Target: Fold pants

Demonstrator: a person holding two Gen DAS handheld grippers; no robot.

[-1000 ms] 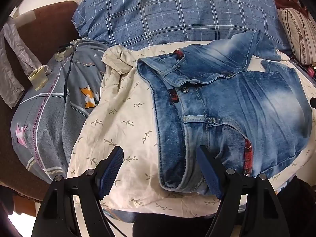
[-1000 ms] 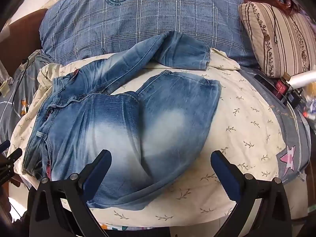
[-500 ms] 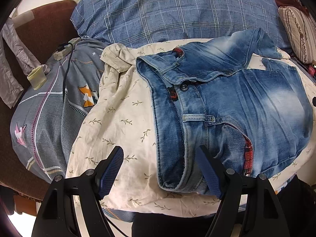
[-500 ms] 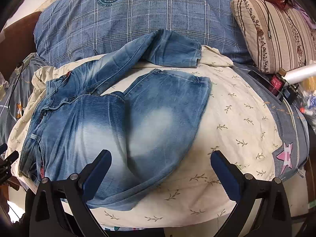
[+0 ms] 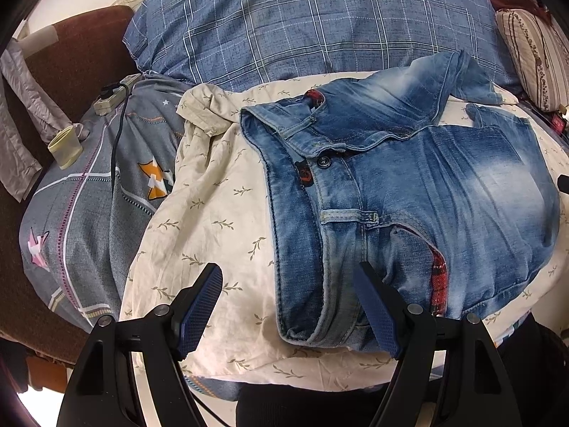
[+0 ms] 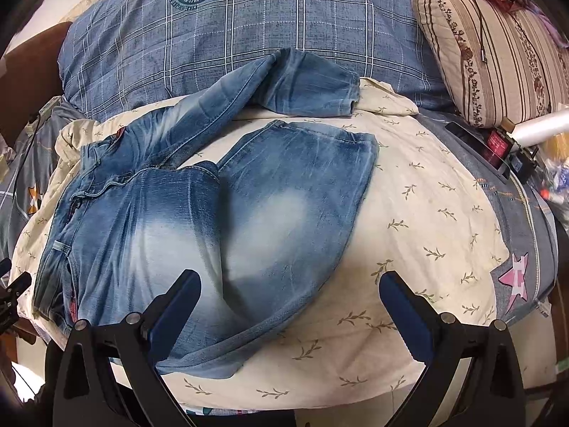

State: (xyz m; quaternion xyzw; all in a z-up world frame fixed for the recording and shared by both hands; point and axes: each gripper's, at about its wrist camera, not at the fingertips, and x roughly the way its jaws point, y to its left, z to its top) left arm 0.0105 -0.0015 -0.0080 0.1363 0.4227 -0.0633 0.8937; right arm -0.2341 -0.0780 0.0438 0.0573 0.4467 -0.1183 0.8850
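The jeans [image 6: 199,220] lie on the cream leaf-print sheet [image 6: 426,220], near leg doubled over, far leg apparently unfolded. Left gripper [image 5: 288,306] and right gripper [image 6: 288,316] hover spread, empty. Next: grasp that far leg's hem.

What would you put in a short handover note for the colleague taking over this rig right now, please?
Left gripper: open, empty, over the jeans' waistband end.
Right gripper: open, empty, over the near leg.
Jeans lie on the cream leaf-print sheet. Near leg is doubled back on itself; far leg lies loose toward the blue plaid pillow.
Left: fold the far leg in, then fold down compactly.
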